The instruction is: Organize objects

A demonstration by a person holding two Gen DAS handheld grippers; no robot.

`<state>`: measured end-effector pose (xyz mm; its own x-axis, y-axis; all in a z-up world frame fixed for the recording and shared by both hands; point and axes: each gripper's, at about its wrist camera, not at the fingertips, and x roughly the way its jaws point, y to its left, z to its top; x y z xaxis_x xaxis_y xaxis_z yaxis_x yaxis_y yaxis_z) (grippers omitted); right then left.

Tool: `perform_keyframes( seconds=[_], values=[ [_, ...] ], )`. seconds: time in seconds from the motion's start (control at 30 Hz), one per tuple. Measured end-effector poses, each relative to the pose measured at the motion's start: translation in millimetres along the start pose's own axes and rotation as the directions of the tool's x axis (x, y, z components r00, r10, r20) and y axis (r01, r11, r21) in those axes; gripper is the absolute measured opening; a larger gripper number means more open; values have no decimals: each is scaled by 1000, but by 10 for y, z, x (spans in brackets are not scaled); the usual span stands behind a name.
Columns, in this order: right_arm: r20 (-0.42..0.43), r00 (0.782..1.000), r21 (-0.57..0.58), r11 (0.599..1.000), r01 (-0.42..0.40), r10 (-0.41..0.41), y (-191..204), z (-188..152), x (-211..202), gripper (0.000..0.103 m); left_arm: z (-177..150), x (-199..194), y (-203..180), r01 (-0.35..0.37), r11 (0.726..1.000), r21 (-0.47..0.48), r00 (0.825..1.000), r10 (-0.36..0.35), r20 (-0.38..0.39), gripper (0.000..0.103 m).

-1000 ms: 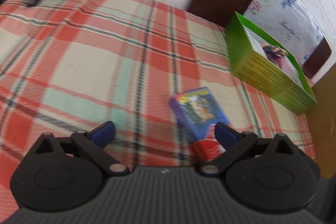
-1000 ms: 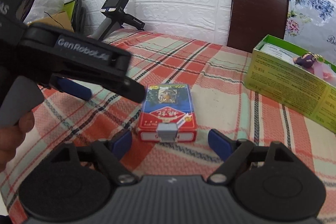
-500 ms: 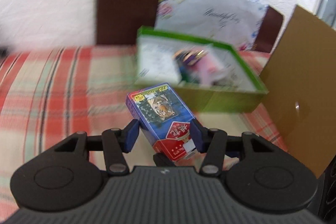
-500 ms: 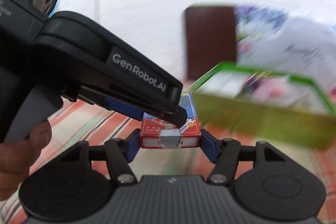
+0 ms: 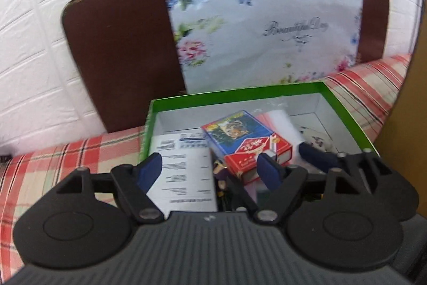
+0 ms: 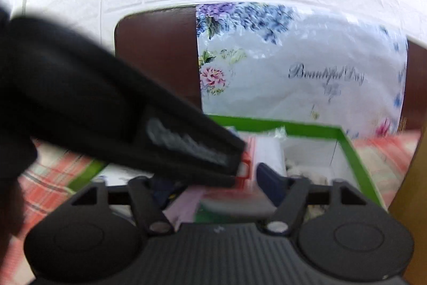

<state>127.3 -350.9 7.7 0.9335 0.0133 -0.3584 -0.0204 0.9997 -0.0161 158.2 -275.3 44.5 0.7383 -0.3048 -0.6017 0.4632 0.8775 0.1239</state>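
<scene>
A blue and red card pack (image 5: 242, 143) lies tilted inside the open green box (image 5: 240, 95), on top of other items. My left gripper (image 5: 210, 170) is open above the box's near left part, its right finger (image 5: 268, 172) against the pack's red end. My right gripper (image 6: 216, 186) is at the box (image 6: 349, 148); its left finger is hidden behind the left gripper's body (image 6: 106, 119). The red end of the pack (image 6: 246, 164) shows beside its right finger (image 6: 272, 183). Another blue pad (image 5: 316, 158) shows right of the pack.
The box stands on a red plaid cloth (image 5: 69, 154). It also holds a white printed leaflet (image 5: 186, 172), a plastic bag (image 5: 283, 124) and small trinkets. Behind it are a brown headboard (image 5: 122, 55), a floral pillow (image 5: 261, 31) and a white brick wall. Cardboard (image 5: 411, 98) stands at right.
Both grippers carried the pack from the cloth over the green box. The left gripper has opened and the pack now rests inside the box.
</scene>
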Motion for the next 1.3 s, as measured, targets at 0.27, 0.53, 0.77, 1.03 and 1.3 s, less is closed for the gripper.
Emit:
perform_keyframes(
  seconds=[0.27, 0.53, 0.77, 1.03, 1.3],
  values=[
    [86, 996, 81, 997, -14, 7, 38, -323, -659, 87, -184, -304, 42, -74, 995, 63, 997, 75, -7, 93],
    [-4, 1000, 215, 976, -15, 16, -158, -637, -1241, 89, -561, -718, 210, -45, 999, 5, 997, 45, -62, 97],
    [-81, 995, 341, 939, -33, 64, -228, -669, -1491, 101, -895, -1078, 279, -47, 999, 6, 997, 48, -65, 103],
    [-168, 980, 435, 900, -23, 107, -165, -683, -1644, 103, -1172, -1339, 336, -80, 997, 9, 994, 80, -71, 103],
    [-168, 980, 396, 918, -29, 103, -11, -676, -1784, 103, -1378, -1433, 329, -126, 991, 37, 988, 129, -83, 103]
  ],
)
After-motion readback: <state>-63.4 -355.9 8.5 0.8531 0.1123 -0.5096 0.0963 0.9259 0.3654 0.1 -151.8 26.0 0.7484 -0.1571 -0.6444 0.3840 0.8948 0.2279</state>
